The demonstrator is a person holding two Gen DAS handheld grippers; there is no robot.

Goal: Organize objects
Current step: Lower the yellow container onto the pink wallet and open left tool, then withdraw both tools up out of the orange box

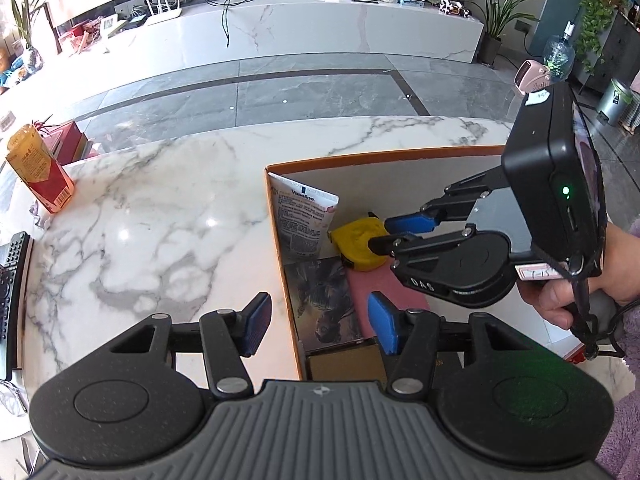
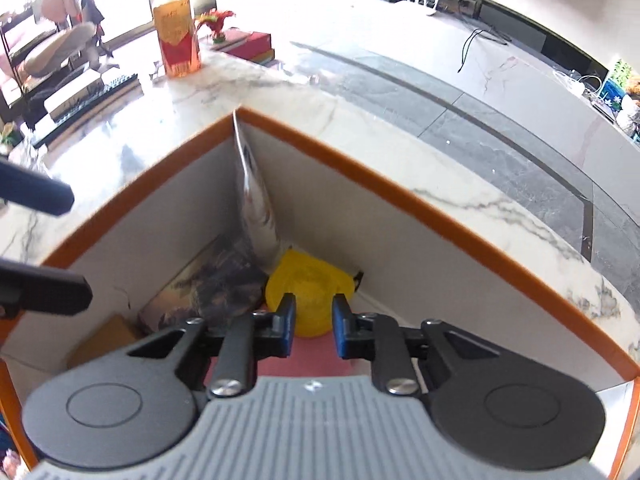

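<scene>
An orange-rimmed white box (image 1: 276,216) stands on the marble table (image 1: 140,220). Inside it a yellow tape measure (image 1: 358,246) lies in the far corner beside a white Vaseline tube (image 1: 302,220) that leans on the left wall, with a dark picture book (image 1: 326,304) and a pink book (image 1: 384,288) beneath. My right gripper (image 2: 314,324) is inside the box, open, its blue pads just short of the tape measure (image 2: 308,292), not touching. It also shows in the left wrist view (image 1: 394,232). My left gripper (image 1: 318,322) is open and empty, straddling the box's left wall.
A red and yellow carton (image 1: 38,168) stands at the table's far left, also in the right wrist view (image 2: 176,36). A black remote (image 1: 10,280) lies at the left edge. A brown cardboard box (image 1: 344,364) sits in the orange box's near corner. Grey tiled floor lies beyond the table.
</scene>
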